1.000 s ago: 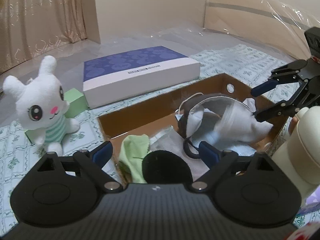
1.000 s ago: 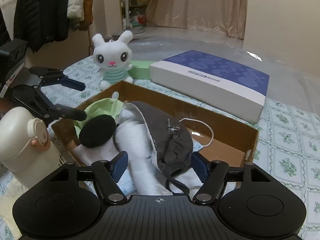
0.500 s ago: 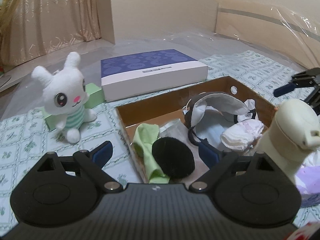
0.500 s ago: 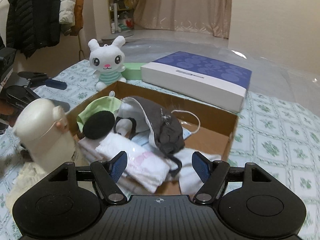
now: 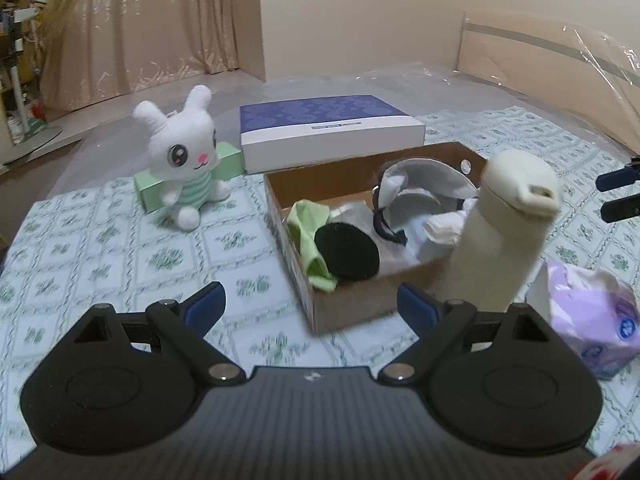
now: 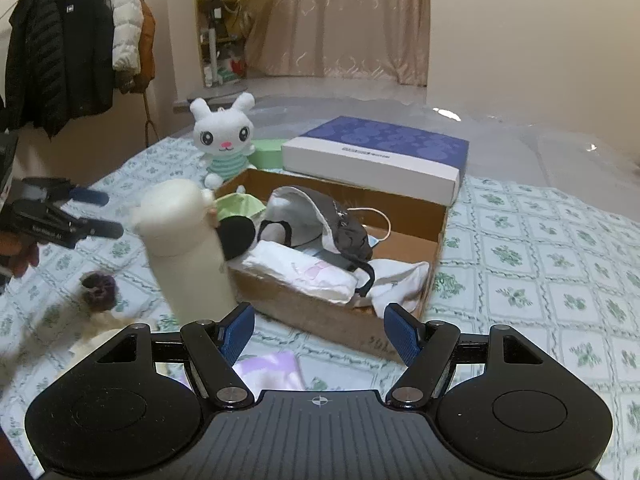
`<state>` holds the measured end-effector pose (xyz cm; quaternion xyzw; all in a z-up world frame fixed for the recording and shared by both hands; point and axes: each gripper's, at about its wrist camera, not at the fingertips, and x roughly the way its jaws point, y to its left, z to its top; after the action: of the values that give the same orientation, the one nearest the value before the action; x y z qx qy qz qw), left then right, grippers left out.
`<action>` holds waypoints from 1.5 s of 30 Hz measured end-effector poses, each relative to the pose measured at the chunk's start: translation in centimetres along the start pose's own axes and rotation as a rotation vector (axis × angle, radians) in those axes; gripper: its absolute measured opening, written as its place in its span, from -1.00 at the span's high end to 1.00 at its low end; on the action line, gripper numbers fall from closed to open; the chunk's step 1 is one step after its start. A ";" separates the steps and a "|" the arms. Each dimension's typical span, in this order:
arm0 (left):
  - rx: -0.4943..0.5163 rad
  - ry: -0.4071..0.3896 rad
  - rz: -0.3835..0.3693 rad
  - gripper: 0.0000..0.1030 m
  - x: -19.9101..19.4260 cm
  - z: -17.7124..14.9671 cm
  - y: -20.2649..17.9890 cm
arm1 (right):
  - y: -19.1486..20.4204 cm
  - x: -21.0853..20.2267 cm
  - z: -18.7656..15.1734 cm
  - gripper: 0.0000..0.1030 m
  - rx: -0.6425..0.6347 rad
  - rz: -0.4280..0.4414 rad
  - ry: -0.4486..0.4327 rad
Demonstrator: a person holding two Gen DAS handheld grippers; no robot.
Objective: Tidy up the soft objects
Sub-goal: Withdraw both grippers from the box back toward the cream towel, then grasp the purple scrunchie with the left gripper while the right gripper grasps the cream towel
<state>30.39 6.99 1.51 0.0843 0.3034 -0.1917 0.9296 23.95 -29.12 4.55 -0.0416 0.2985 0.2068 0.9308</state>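
Both tools are released and empty: the left tool and right tool hang nearest. The cream bottle beside the cardboard box could topple if clipped. Soft masks fill the box; the plush rabbit sits farther left. The blurred purple lump is unreadable.

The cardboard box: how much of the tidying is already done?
Done: masks, a green cloth and a black pad lie in the cardboard box. In hand: nothing; left gripper and right gripper are open. Left: the plush rabbit and the purple pack outside.
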 end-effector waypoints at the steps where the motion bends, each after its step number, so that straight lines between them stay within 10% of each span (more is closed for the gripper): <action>1: -0.005 0.000 0.007 -0.78 -0.6 -0.3 -0.2 | 0.4 -0.6 -0.2 -0.39 0.001 -0.006 -0.007; 21: -0.084 0.012 0.131 -0.77 -10.2 -6.5 -4.9 | 10.2 -6.5 -6.2 -0.39 0.036 0.038 -0.067; 45: -0.051 0.083 0.117 -0.77 -8.5 -11.5 -3.9 | 17.6 1.8 -9.1 -0.64 -0.111 0.129 0.067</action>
<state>16.39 9.12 -2.81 0.0861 0.3408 -0.1256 0.9277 13.14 -14.30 -3.11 -0.0807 0.3195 0.2812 0.9013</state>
